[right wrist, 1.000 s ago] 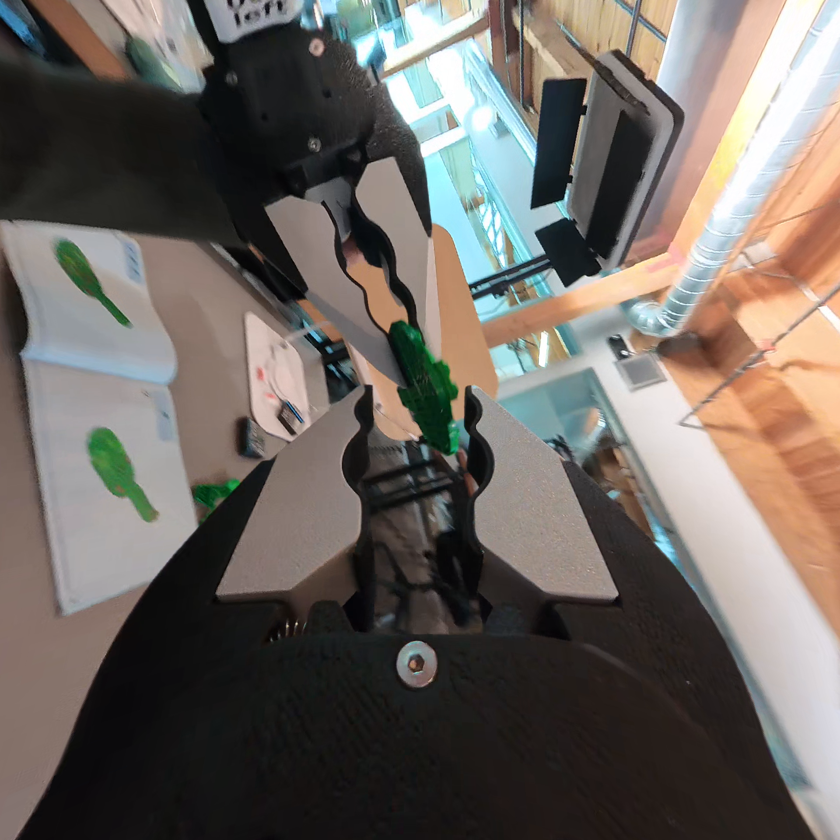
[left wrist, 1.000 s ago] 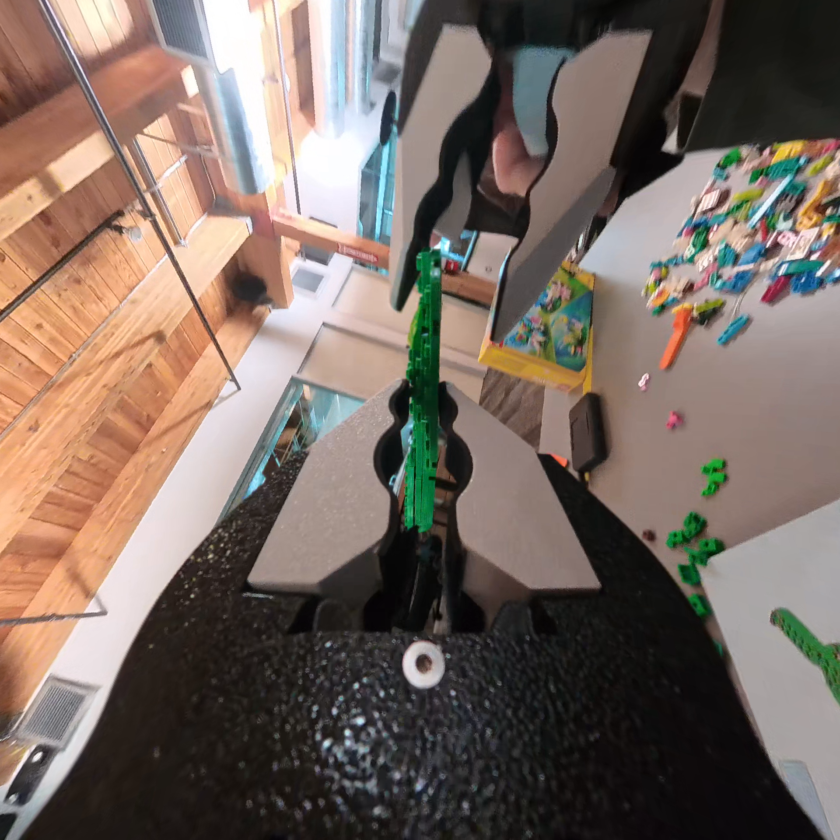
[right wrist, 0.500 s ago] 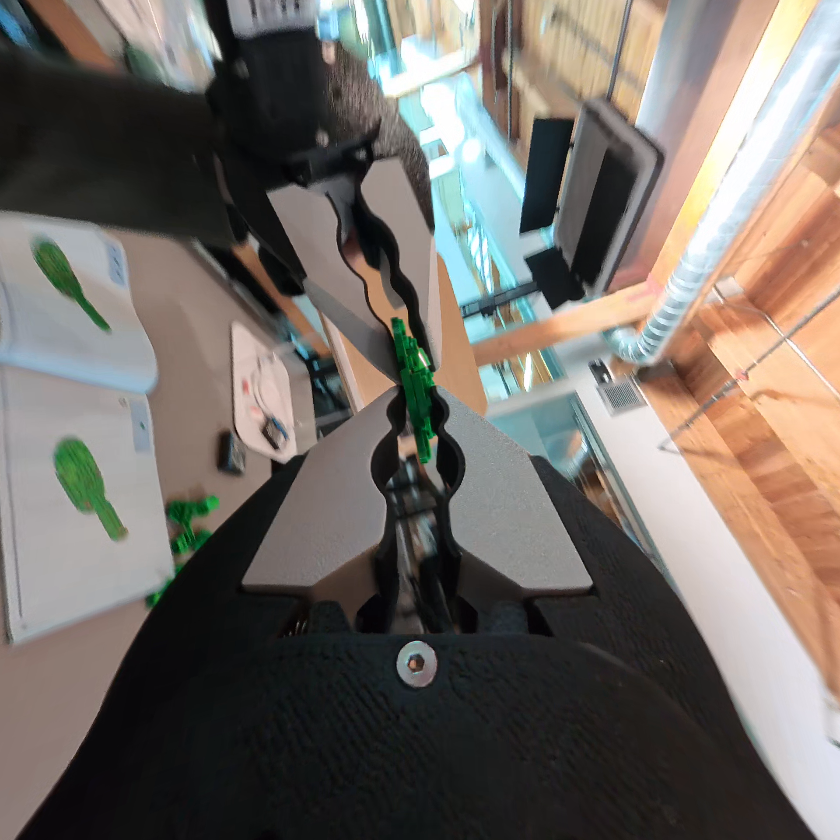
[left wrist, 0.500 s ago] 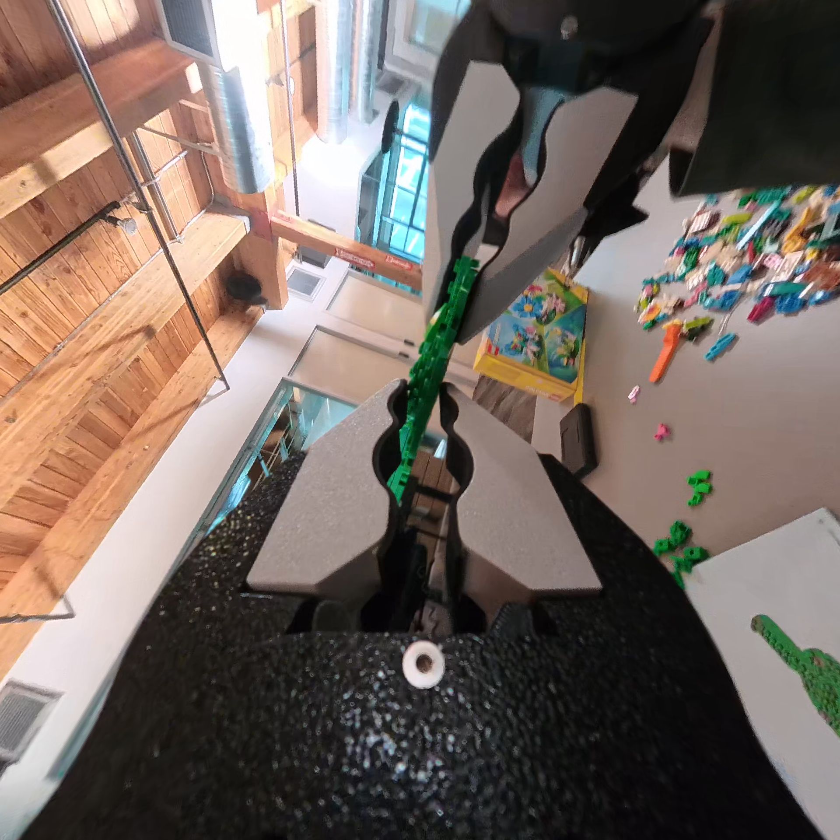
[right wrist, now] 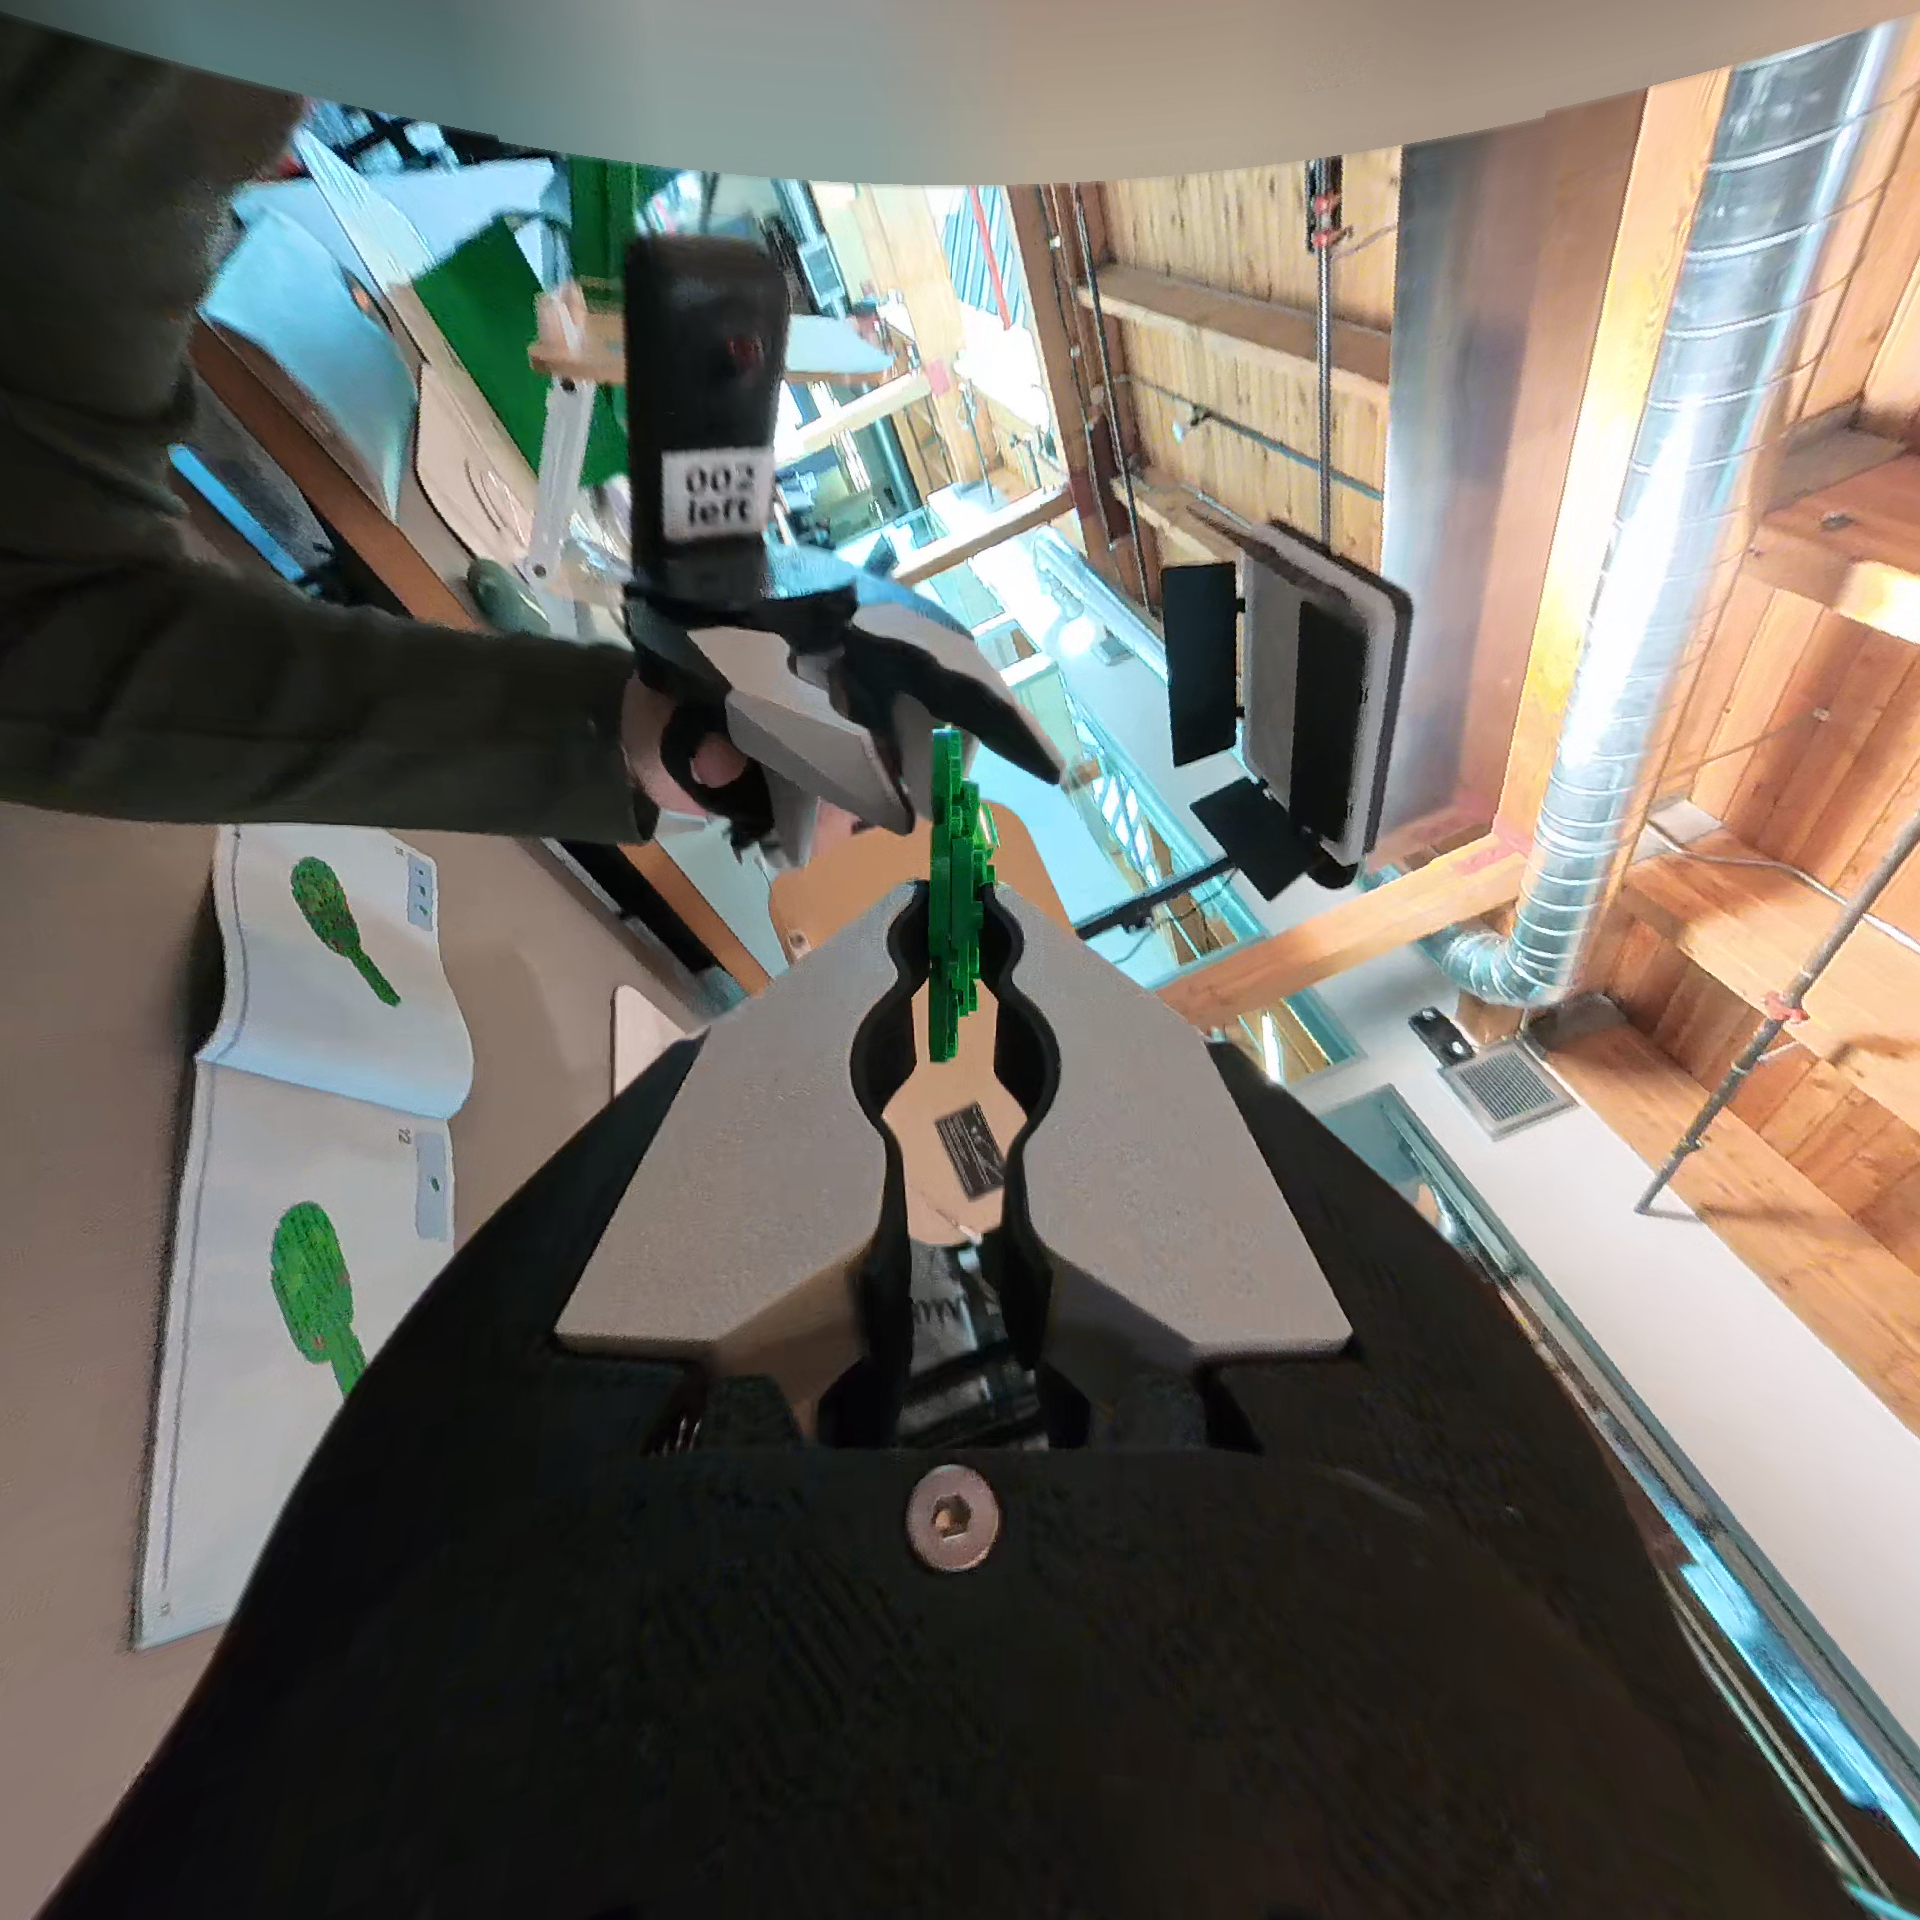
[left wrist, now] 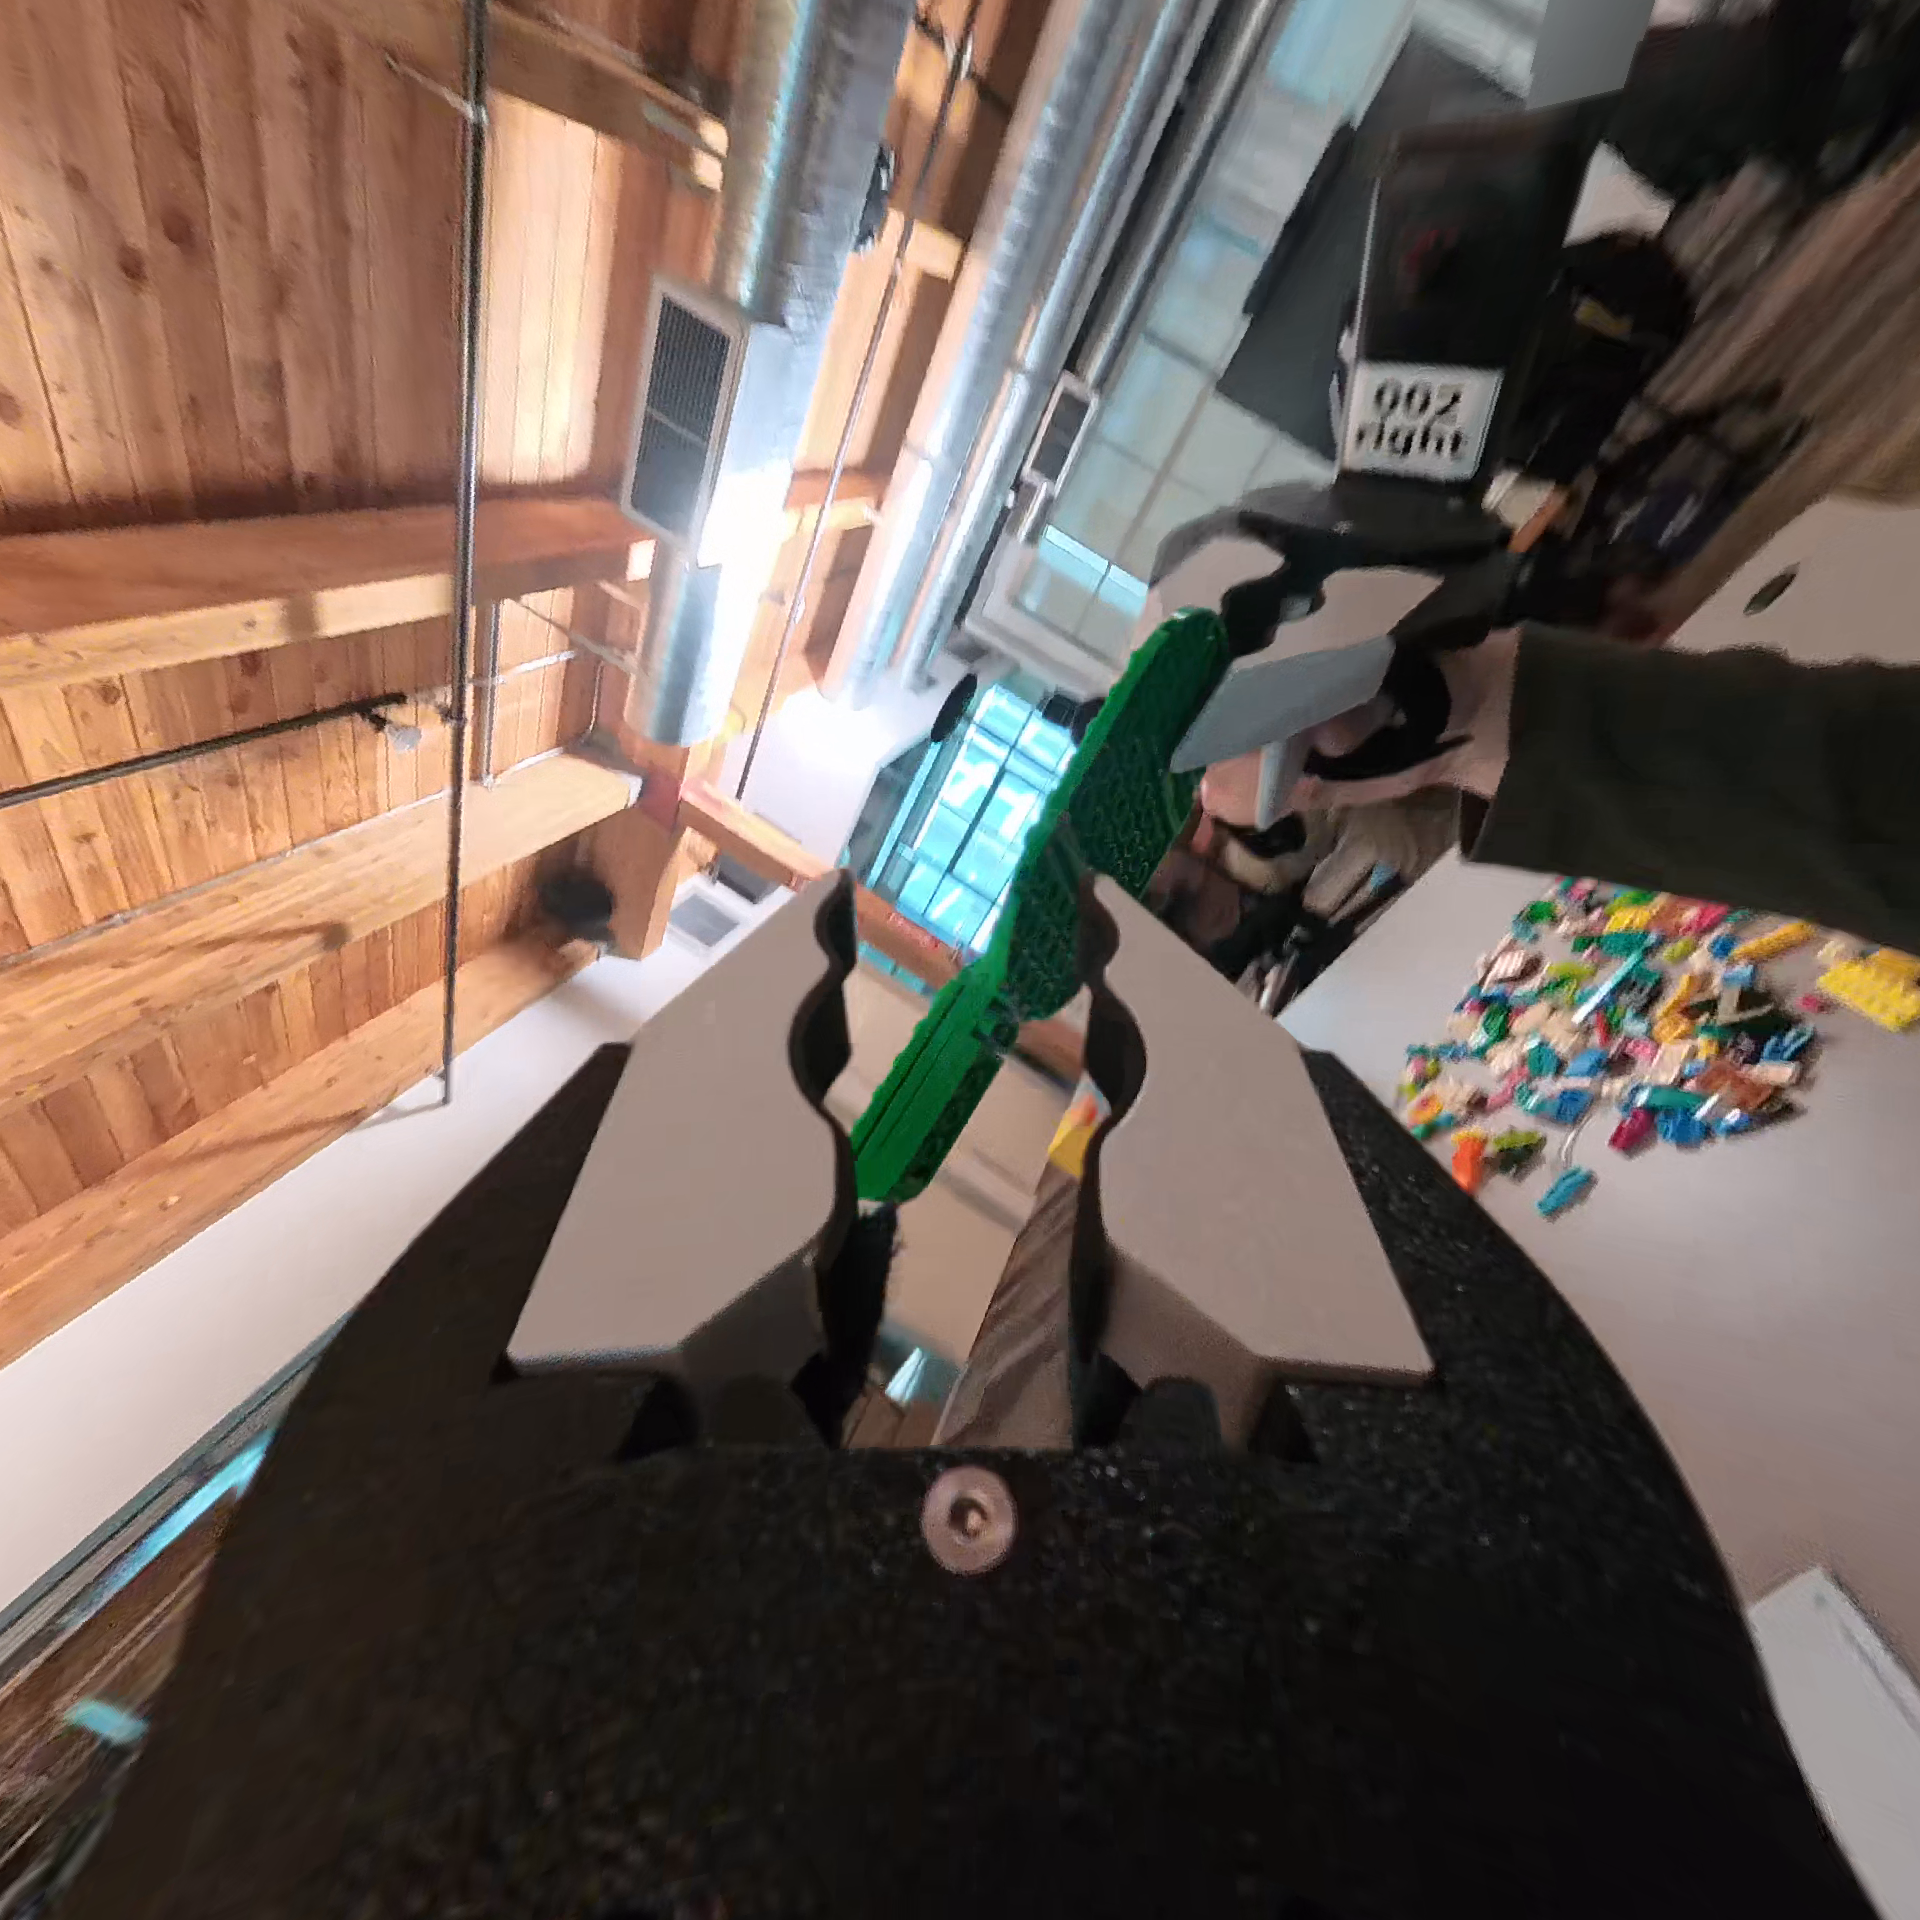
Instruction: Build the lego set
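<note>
Pinching green leaf-shaped plate assembly (right wrist: 956,914) at tips, right gripper (right wrist: 951,904) jaws hold wide end; left gripper (left wrist: 961,935) jaws spread, narrow stem between them, long axis running jaw-to-jaw

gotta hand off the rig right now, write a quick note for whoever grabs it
Right gripper: shut on the green leaf build, held in the air.
Left gripper: jaws open around the leaf's narrow end, not gripping.
Loose brick pile lies on the table; instruction booklet is open at the leaf pages.
Done: the leaf is partly built.
Left: check the booklet, add the remaining bricks.
</note>
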A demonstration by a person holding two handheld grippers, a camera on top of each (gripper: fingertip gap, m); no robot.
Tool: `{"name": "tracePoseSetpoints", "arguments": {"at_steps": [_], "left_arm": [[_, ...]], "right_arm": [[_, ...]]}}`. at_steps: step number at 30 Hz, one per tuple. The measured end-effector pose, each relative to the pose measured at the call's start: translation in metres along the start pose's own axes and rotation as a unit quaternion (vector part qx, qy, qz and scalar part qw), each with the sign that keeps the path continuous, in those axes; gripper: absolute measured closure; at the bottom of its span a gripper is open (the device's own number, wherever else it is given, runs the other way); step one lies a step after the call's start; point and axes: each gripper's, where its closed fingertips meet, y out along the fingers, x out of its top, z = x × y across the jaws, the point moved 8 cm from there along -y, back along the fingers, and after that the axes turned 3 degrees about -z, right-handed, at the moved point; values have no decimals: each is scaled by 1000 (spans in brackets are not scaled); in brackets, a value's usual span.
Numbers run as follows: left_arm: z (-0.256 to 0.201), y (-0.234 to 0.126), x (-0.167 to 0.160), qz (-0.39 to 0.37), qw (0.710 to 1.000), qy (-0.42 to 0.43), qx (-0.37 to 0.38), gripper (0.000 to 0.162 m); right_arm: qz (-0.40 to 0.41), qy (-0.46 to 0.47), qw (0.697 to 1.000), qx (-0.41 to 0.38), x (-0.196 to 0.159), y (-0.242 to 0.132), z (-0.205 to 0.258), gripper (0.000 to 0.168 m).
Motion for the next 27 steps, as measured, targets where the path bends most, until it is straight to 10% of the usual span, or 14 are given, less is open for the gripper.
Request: {"name": "tracePoseSetpoints", "arguments": {"at_steps": [11, 18, 27], "left_arm": [[8, -11, 12, -153, 985, -66, 35, 93], [32, -28, -35, -313, 893, -314, 83, 55], [-19, 23, -35, -327, 866, -375, -58, 87]], "right_arm": [[-96, 25, 995, -2, 9, -22, -4, 162], [-168, 42, 985, -7, 14, -29, -7, 161], [-207, 67, 976, 17, 11, -21, -5, 161]]}}
